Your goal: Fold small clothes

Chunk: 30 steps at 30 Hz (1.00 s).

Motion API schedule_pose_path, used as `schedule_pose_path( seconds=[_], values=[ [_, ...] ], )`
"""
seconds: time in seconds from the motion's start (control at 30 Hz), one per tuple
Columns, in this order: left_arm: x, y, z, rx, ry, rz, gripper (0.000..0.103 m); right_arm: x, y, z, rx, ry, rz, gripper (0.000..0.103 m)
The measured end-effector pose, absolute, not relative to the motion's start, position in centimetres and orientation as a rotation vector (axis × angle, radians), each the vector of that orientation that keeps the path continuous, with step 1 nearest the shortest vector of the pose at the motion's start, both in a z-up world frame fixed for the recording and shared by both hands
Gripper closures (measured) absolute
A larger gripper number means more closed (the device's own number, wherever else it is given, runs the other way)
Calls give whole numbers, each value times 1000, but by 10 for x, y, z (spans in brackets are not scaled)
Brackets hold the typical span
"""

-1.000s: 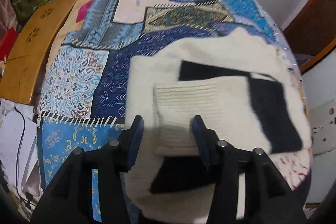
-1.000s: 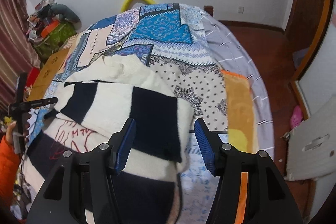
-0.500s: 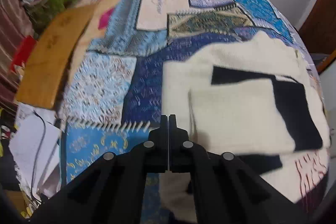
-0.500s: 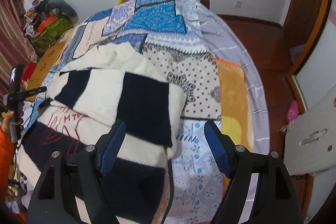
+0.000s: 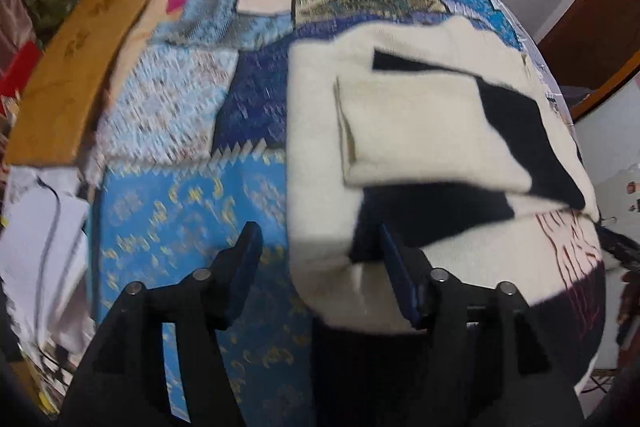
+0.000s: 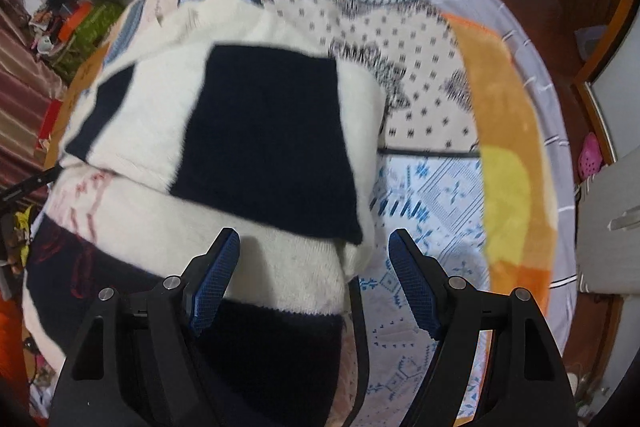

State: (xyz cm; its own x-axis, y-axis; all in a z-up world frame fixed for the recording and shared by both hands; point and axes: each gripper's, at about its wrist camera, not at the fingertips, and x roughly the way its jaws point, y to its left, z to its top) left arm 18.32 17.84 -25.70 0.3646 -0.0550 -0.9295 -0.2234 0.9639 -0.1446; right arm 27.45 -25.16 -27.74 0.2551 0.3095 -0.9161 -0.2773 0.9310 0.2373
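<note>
On the bed, seen through the left wrist camera, a fluffy cream-and-black knitted sweater (image 5: 420,131) lay partly folded on a blue patchwork quilt (image 5: 192,99), one cream sleeve doubled across its body. The left gripper (image 5: 320,259) pointed steeply down at the garment's near left edge. Its jaws had just been opening and stood apart; a cream corner of the sweater sat between the blue pads (image 5: 250,267), but neither pad visibly pressed on it. A curved wooden board (image 5: 68,83) ran along the quilt's left side, and the picture was blurred.

Over the same bed, the right wrist camera showed the sweater (image 6: 264,131) from its other side, a large black panel on top and faint red lettering towards the left. The right gripper (image 6: 314,259) hung close above the garment's near right corner with its jaws spread wide, the cream hem below and between them, ungripped. To the right lay an orange-and-yellow plush blanket (image 6: 504,147), well apart from the sweater.
</note>
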Motion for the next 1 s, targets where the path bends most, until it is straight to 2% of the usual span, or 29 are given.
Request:
schedule_pose_path(
  seconds=[0.3,0.33,0.4,0.5,0.57,0.67,0.73,0.8,0.87,1.0],
  values=[
    [185,171,-275,-296,1240,76,35,281,-256,-292,136,1271,444,29],
    [186,172,-276,-308,1239,73,37,282,-256,-294,143,1275,450,29],
    [187,174,-278,-365,1238,26,57,282,-254,-296,150,1274,462,34],
    [185,172,-276,-390,1226,10,64,282,-252,-296,162,1270,495,47],
    [185,170,-275,-381,1221,20,64,282,-249,-294,152,1262,503,52],
    [187,170,-274,-359,1223,25,63,282,-244,-291,134,1250,493,54],
    [187,171,-271,-328,1227,36,57,283,-244,-288,122,1255,496,51],
    [184,171,-267,-266,1233,54,46,284,-247,-284,104,1254,484,51],
    [181,170,-259,-176,1226,84,42,286,-251,-275,58,1239,460,51],
    [182,174,-243,-132,1188,111,42,287,-258,-252,29,1181,461,49]
  ],
)
